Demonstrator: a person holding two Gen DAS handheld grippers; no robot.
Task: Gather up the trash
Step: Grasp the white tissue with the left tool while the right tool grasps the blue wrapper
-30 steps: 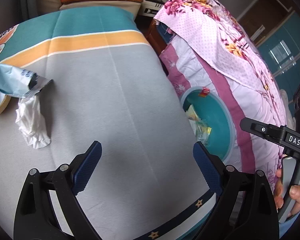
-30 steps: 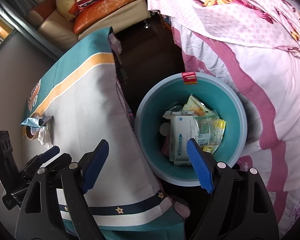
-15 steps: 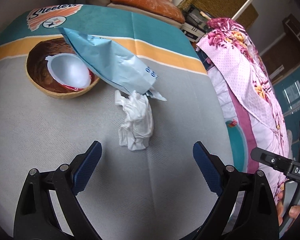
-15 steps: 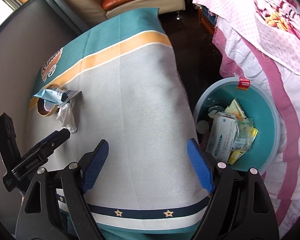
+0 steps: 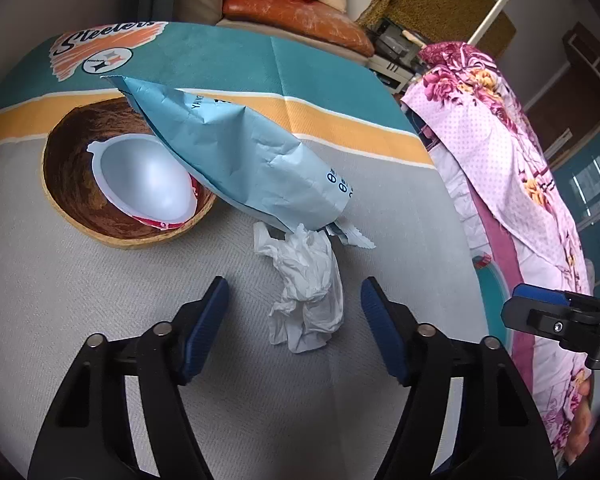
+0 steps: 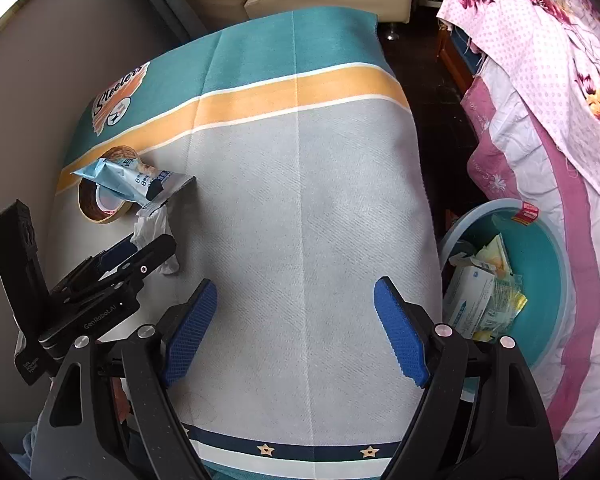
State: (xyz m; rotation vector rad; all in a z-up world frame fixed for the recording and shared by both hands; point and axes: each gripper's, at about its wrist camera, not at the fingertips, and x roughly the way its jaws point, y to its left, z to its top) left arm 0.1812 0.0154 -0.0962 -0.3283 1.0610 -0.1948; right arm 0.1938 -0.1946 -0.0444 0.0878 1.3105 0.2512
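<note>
Left wrist view: crumpled white tissue (image 5: 306, 300) on the desk (image 5: 100, 280), long axis running away, between left gripper (image 5: 294, 328) fingers, closing, not yet touching. Right gripper (image 6: 296, 330) spread, empty, farther off.

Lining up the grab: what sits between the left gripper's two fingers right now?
The crumpled white tissue lies between the closing left gripper jaws, pads not yet touching it, in the left wrist view.
</note>
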